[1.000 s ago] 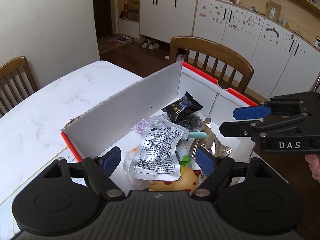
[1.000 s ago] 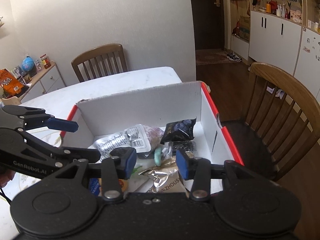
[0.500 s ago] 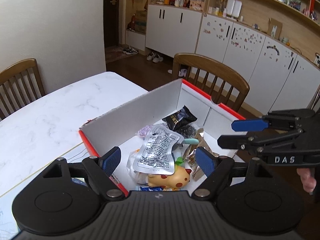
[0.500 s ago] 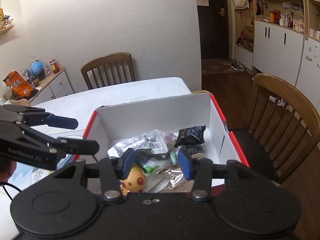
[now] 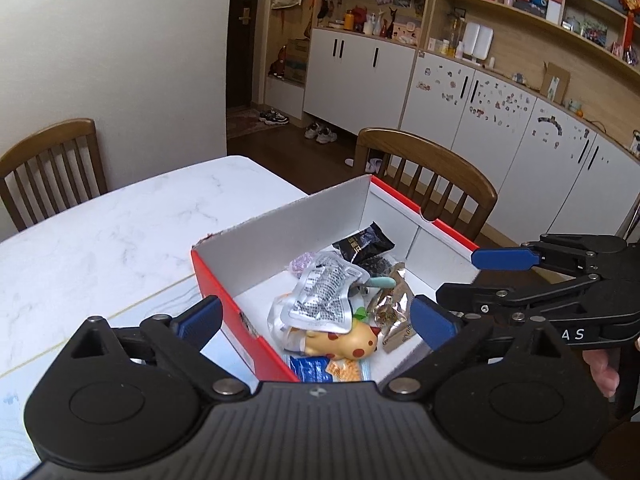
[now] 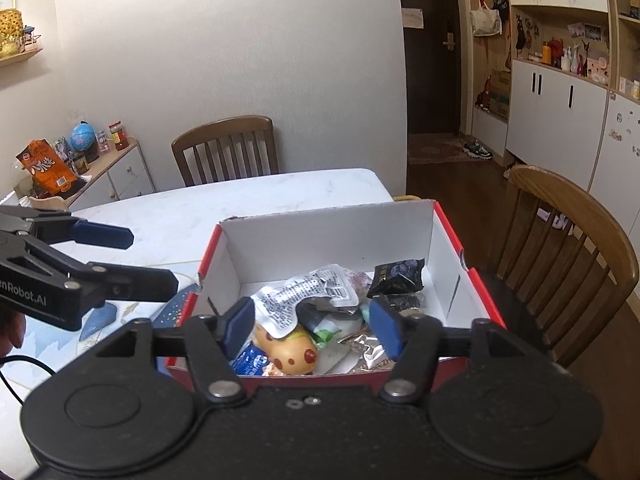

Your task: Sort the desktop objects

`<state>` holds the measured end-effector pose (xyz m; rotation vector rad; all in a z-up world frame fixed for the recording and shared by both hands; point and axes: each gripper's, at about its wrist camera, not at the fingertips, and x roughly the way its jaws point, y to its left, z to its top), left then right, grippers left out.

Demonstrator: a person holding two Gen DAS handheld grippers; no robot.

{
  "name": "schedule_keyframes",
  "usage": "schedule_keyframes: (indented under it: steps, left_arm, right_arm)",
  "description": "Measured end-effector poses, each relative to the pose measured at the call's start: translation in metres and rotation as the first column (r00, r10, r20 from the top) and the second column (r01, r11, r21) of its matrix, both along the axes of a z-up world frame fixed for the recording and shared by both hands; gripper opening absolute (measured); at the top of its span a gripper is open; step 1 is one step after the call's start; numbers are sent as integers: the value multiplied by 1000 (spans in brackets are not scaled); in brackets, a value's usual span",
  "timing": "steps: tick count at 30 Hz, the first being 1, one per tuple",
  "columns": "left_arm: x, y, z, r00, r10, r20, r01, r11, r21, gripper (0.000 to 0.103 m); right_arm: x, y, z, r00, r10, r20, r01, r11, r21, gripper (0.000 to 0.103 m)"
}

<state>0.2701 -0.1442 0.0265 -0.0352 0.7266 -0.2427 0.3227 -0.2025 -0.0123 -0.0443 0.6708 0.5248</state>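
Note:
A red-and-white cardboard box [image 5: 288, 236] stands on the white marble table [image 5: 120, 232]. It holds several items: a silver foil pouch [image 5: 320, 300] on top, a yellow spotted toy [image 5: 344, 346], a black snack packet [image 5: 364, 244], a gold wrapper [image 5: 392, 312] and a blue packet [image 5: 308, 368]. My left gripper [image 5: 316, 320] hovers above the box's near corner, its jaws opening wide with nothing between them. My right gripper [image 6: 313, 322] hangs over the box's [image 6: 328, 240] near edge, above the toy [image 6: 292, 350]. Its jaws are also opening and empty. Each gripper shows in the other's view, the right [image 5: 476, 276] and the left [image 6: 144, 260].
Wooden chairs stand around the table: one beyond the box [image 5: 432, 172], one at the far left [image 5: 52, 160], one beside the box's right side [image 6: 572, 232]. A blue patterned mat [image 6: 100, 320] lies left of the box. A black cable [image 6: 12, 376] trails at the left edge.
Both grippers have drawn back and upward from the box, so it looks smaller and farther off. Both pairs of jaws stand wider than before. The items in the box have not moved.

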Motion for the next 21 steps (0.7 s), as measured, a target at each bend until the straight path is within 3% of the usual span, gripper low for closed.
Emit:
schedule_keyframes:
  steps: [9,21]
  left_arm:
    - [-21,5,-1,1000,8,20,-8,1000,-10,103]
    - [-39,11,-4,998,23,54,-23,1000,8,103]
  right_arm:
    - [-18,2,2,999,-30,23,30,1000,0,83]
    - [-45,1,1,995,-82,55,82,997,12,94]
